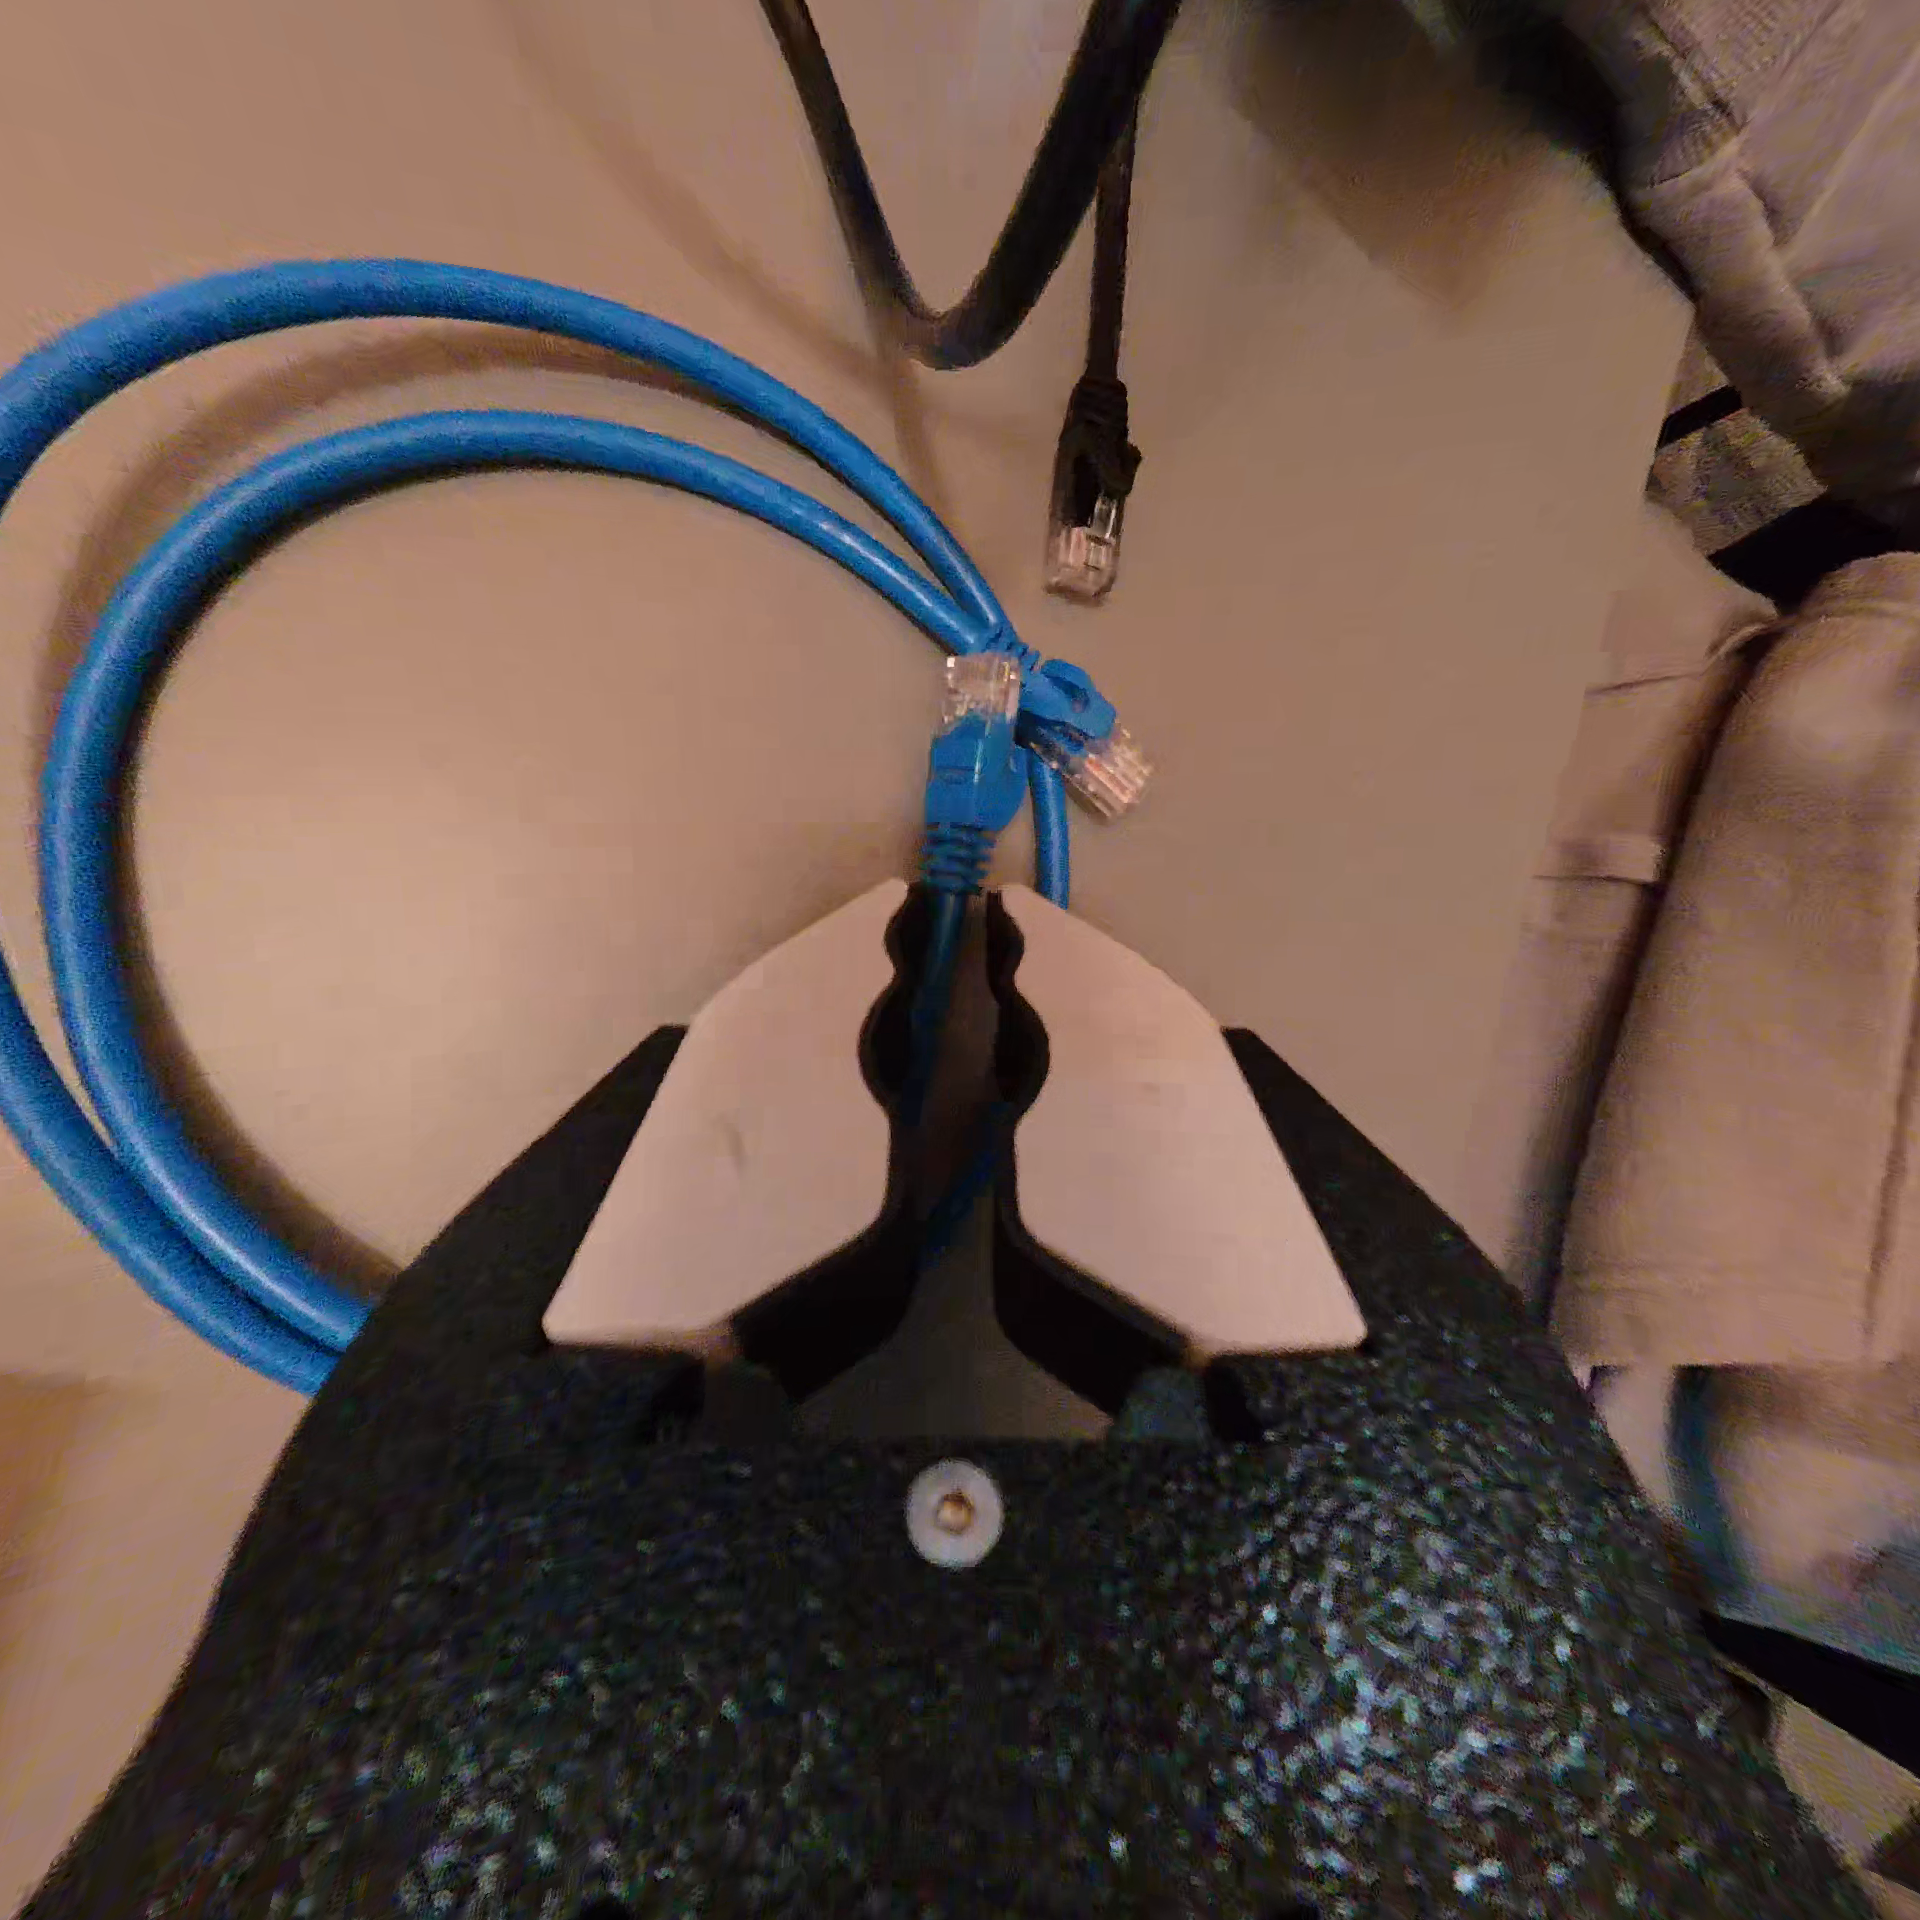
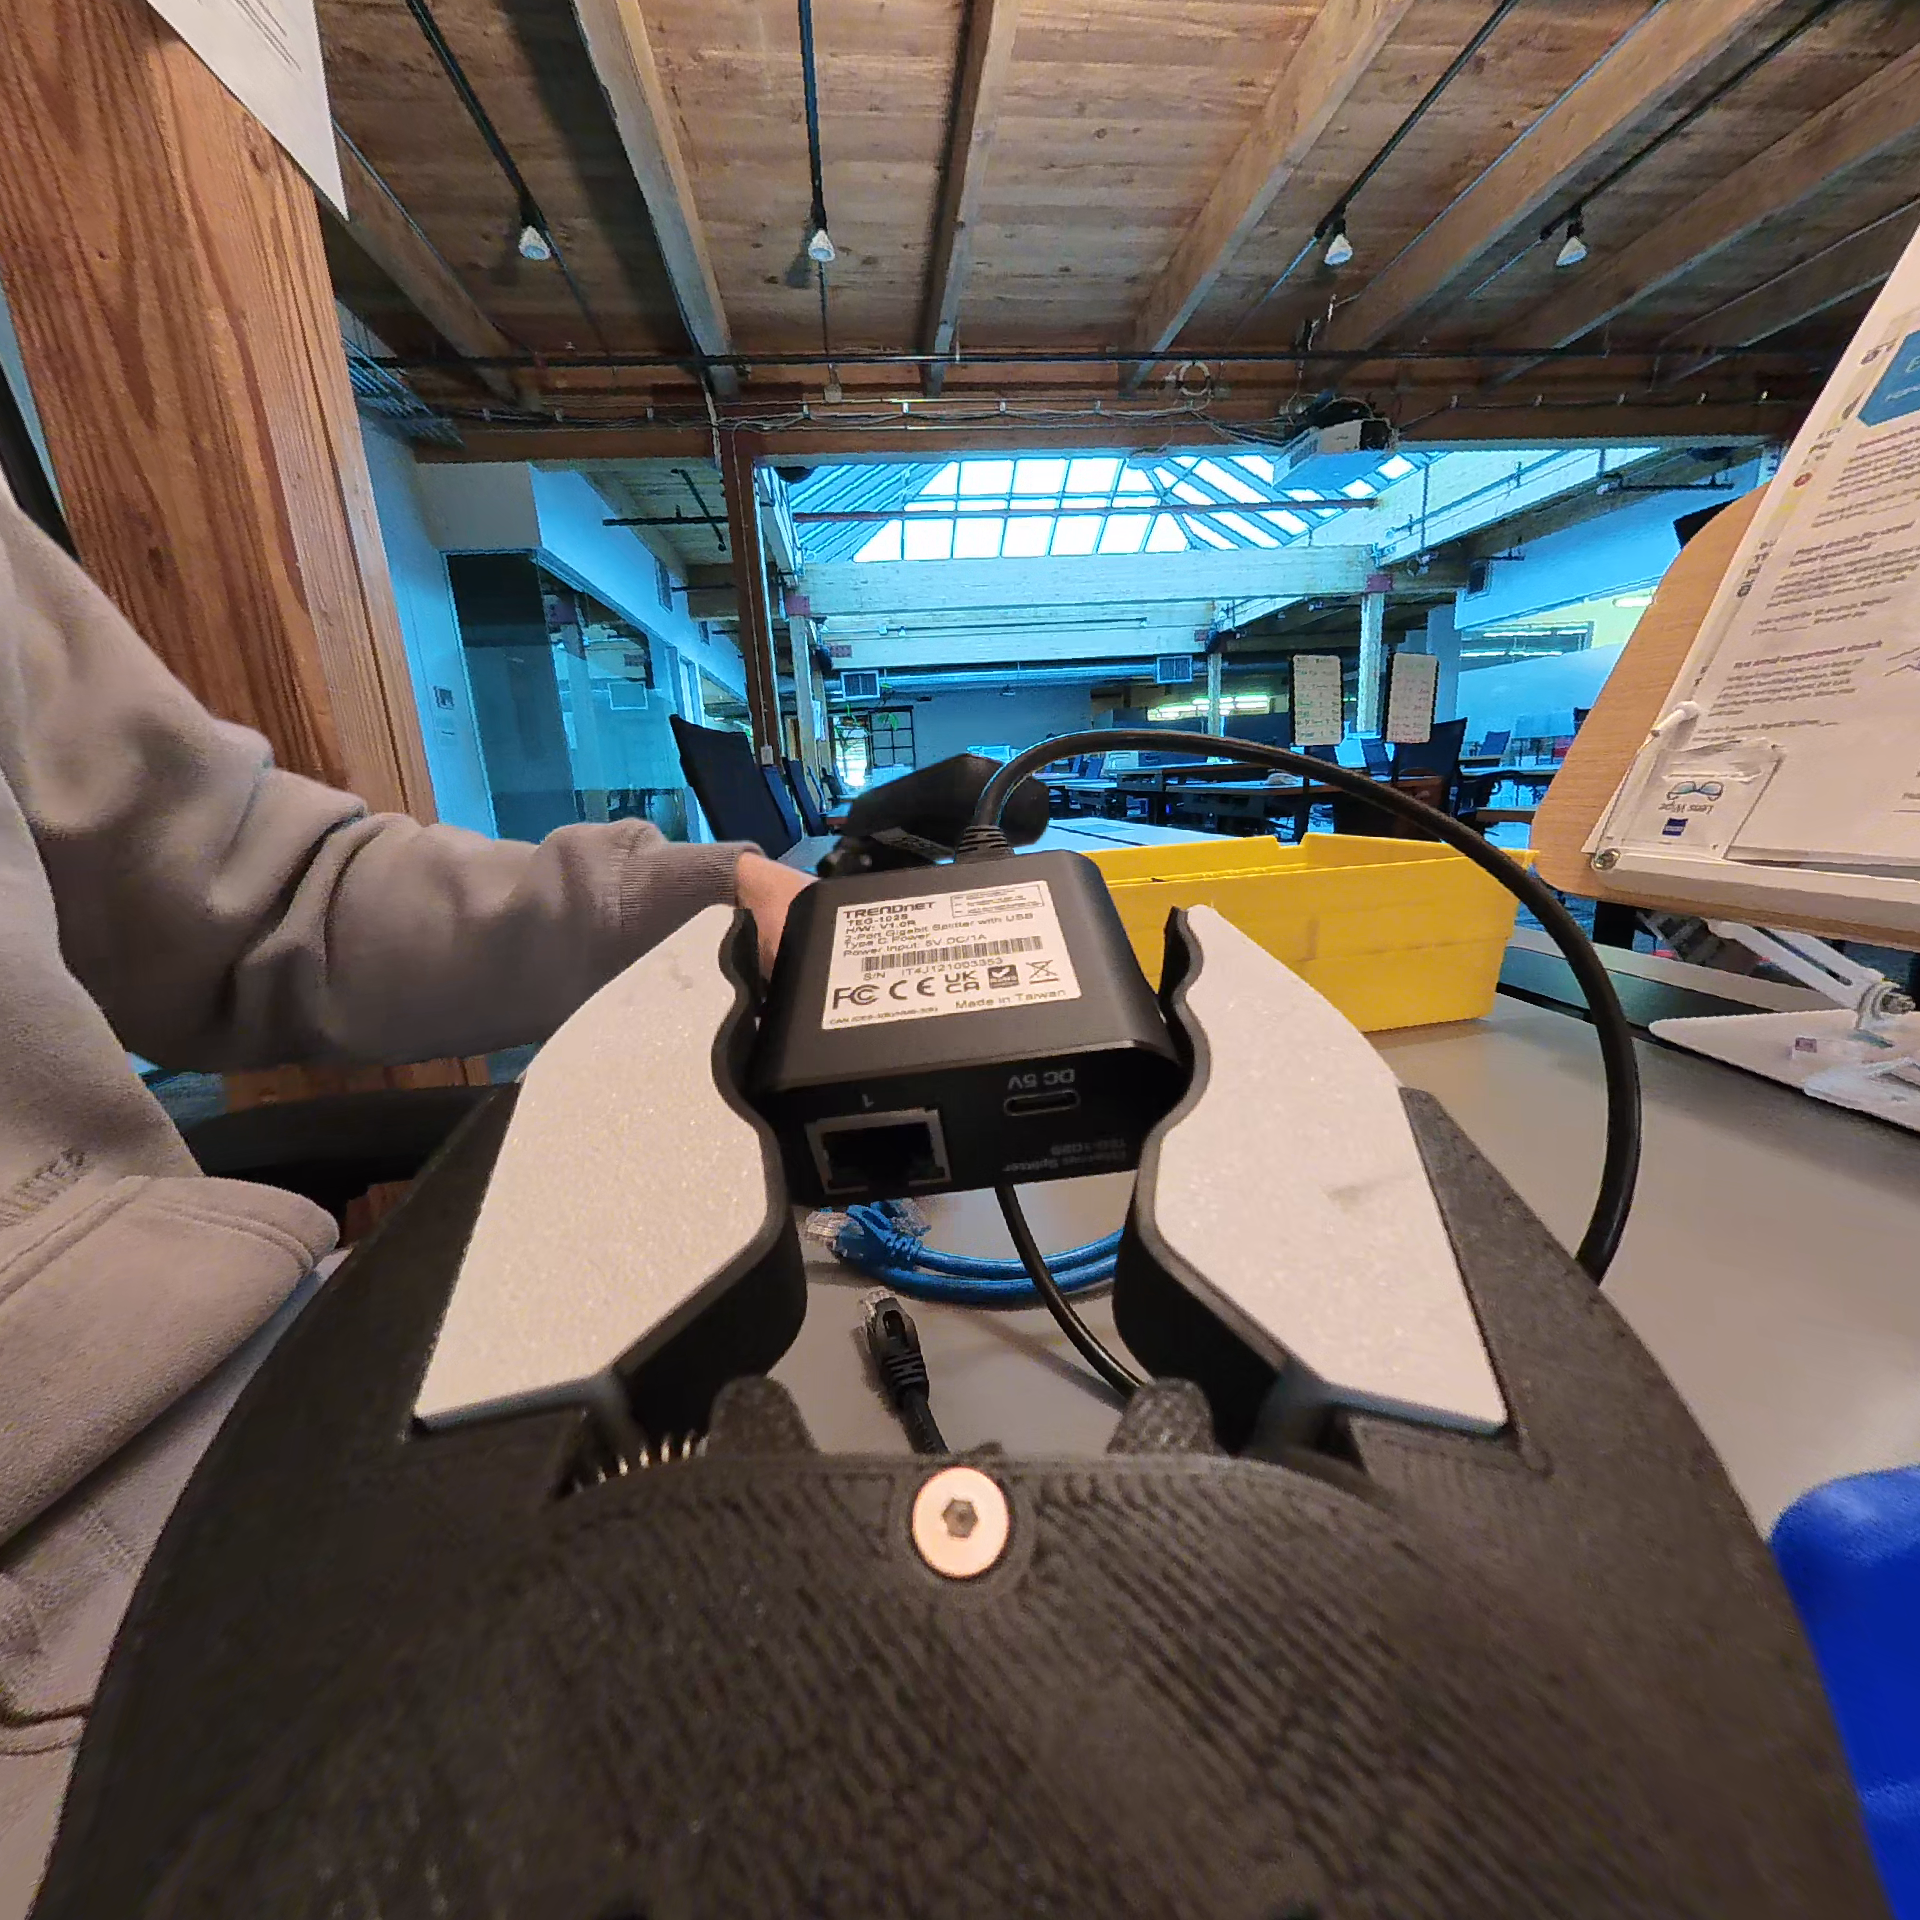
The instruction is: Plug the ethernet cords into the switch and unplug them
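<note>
In the left wrist view my left gripper (image 1: 954, 902) is shut on the blue ethernet cord (image 1: 156, 831) just behind one plug (image 1: 971, 764), which points away from me over the tan table. The cord's other plug (image 1: 1101, 764) lies right beside it. A black ethernet plug (image 1: 1089, 499) lies farther out. In the right wrist view my right gripper (image 2: 961, 935) is shut on the black switch (image 2: 961, 1029), held above the table with its label side up and an empty port (image 2: 881, 1148) facing me. The blue cord (image 2: 966, 1262) and the black plug (image 2: 896, 1345) lie below it.
The switch's own black cable (image 2: 1507, 894) loops up and to the right. A yellow bin (image 2: 1351, 935) stands behind it, and a clipboard with papers (image 2: 1766, 665) on a stand at the right. A person's grey sleeve (image 2: 312, 914) reaches in from the left; grey clothing (image 1: 1766, 935) borders the table.
</note>
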Demonstrator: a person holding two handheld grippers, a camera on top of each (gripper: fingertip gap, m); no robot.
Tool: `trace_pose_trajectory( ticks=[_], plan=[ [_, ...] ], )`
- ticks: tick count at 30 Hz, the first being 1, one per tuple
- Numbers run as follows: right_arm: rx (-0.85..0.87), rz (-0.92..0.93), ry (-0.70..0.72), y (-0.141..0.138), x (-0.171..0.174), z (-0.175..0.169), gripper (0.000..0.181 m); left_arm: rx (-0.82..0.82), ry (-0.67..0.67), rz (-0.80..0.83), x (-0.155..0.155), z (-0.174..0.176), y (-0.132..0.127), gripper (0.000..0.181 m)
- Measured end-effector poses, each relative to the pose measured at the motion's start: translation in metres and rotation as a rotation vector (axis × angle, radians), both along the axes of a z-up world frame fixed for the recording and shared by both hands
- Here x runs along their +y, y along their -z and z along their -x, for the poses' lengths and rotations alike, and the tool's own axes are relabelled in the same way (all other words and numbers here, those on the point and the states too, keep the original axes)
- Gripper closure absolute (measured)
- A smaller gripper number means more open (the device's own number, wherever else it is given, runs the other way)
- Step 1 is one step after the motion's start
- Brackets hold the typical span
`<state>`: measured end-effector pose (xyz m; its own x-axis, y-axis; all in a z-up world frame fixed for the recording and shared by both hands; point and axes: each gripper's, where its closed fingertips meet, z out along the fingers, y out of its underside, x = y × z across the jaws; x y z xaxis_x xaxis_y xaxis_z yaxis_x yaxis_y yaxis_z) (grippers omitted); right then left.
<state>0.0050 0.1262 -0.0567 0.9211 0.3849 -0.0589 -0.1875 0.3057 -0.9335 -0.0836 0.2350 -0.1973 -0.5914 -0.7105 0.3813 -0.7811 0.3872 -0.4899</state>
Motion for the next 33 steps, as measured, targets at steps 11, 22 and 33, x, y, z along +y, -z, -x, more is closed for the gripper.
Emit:
trace_pose_trajectory(
  ticks=[11,22,33],
  plan=[
    [-0.007,0.006,-0.008,0.001,0.001,0.002,0.107,0.199,-0.062,0.207,-0.003,-0.003,-0.005,0.172],
    [-0.006,0.005,-0.009,0.001,0.0,0.002,0.107,0.321,-0.069,0.317,-0.006,-0.006,-0.008,0.168],
    [-0.004,0.005,-0.01,0.001,0.0,0.002,0.107,0.279,0.053,0.229,-0.013,-0.002,-0.005,0.171]
  ],
)
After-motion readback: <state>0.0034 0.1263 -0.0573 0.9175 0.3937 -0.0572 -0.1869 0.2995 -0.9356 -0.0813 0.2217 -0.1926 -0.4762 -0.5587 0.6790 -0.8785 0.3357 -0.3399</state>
